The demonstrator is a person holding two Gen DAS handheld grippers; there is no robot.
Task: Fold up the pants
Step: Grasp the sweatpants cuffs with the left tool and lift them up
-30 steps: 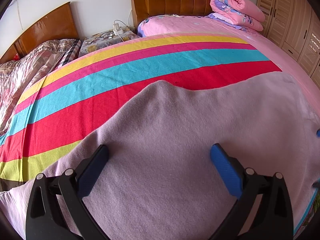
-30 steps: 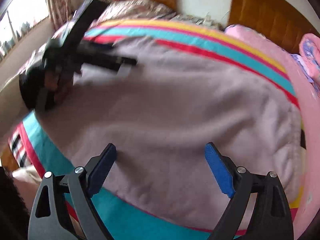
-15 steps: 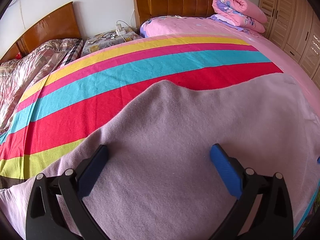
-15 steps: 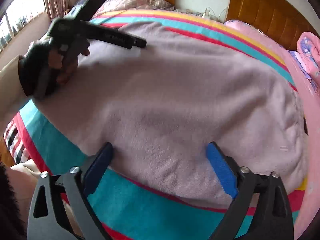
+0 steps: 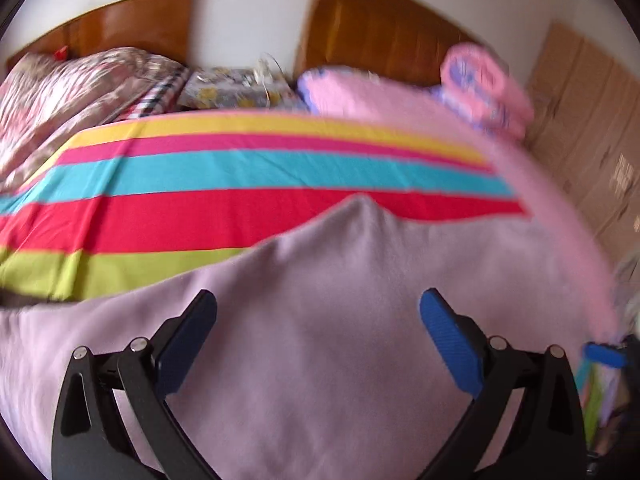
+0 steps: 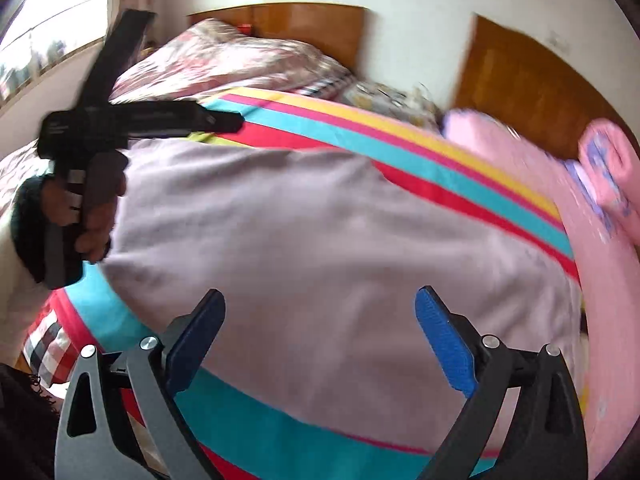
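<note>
The pale lilac fleece pants (image 5: pixel 320 344) lie spread flat on the striped bedspread (image 5: pixel 240 172) and fill the lower half of both views (image 6: pixel 320 240). My left gripper (image 5: pixel 318 320) is open and empty, hovering over the pants. It shows from the side in the right wrist view (image 6: pixel 236 122), held above the pants' far left edge. My right gripper (image 6: pixel 320 316) is open and empty over the pants' near edge. A blue tip of it (image 5: pixel 604 354) shows at the right edge of the left wrist view.
A rolled pink quilt (image 5: pixel 488 88) and a pink pillow (image 5: pixel 352 92) lie at the bed's head by the wooden headboard (image 5: pixel 384 28). A second bed with a floral quilt (image 5: pixel 60 96) stands to the left. Wardrobe doors (image 5: pixel 592 112) are on the right.
Both grippers have lifted and tilted up, so more of the headboards and wall shows. Both views are motion-blurred. The pants lie as before.
</note>
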